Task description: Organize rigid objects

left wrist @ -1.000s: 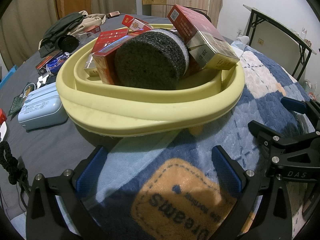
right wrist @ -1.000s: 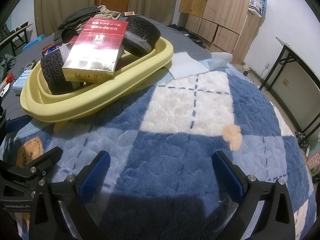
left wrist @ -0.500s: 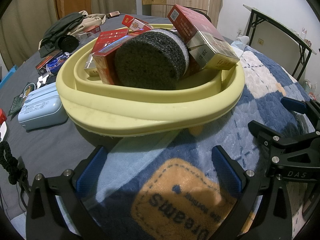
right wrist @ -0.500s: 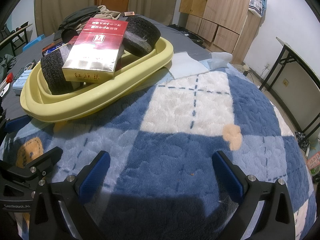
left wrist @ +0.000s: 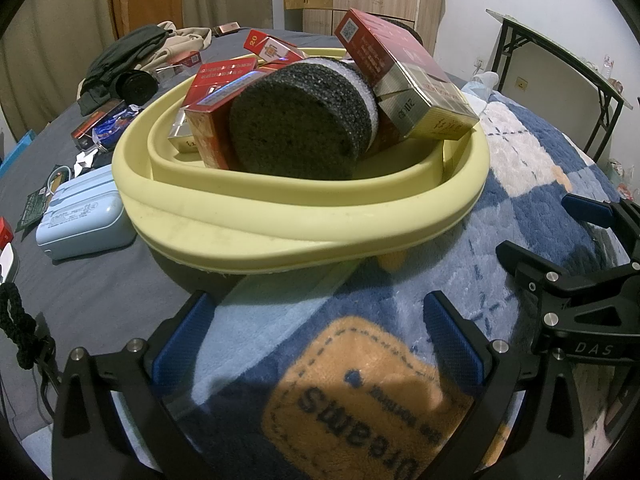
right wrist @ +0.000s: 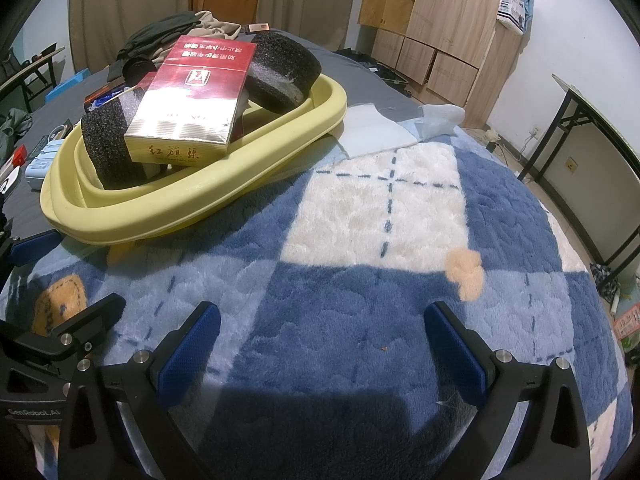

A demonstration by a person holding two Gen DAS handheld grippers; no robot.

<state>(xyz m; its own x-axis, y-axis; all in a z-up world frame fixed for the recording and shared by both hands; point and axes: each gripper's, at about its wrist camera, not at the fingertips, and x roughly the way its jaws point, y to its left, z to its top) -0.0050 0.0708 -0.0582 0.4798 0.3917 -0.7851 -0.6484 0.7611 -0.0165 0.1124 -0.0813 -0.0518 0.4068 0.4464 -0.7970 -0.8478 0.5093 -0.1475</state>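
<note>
A pale yellow basin [left wrist: 288,236] [right wrist: 208,196] sits on the bed and holds several red cigarette cartons [left wrist: 404,76] [right wrist: 196,96] and two black foam rolls [left wrist: 304,128] [right wrist: 284,68]. My left gripper [left wrist: 316,344] is open and empty, low over the blue blanket just in front of the basin. My right gripper [right wrist: 320,344] is open and empty over the blanket, to the right of the basin. Each gripper shows at the edge of the other's view.
A light blue case [left wrist: 80,216], small boxes [left wrist: 100,124] and dark clothes [left wrist: 120,60] lie on the grey sheet left of the basin. Wooden cabinets [right wrist: 440,28] and a folding table [right wrist: 600,128] stand beyond the bed on the right.
</note>
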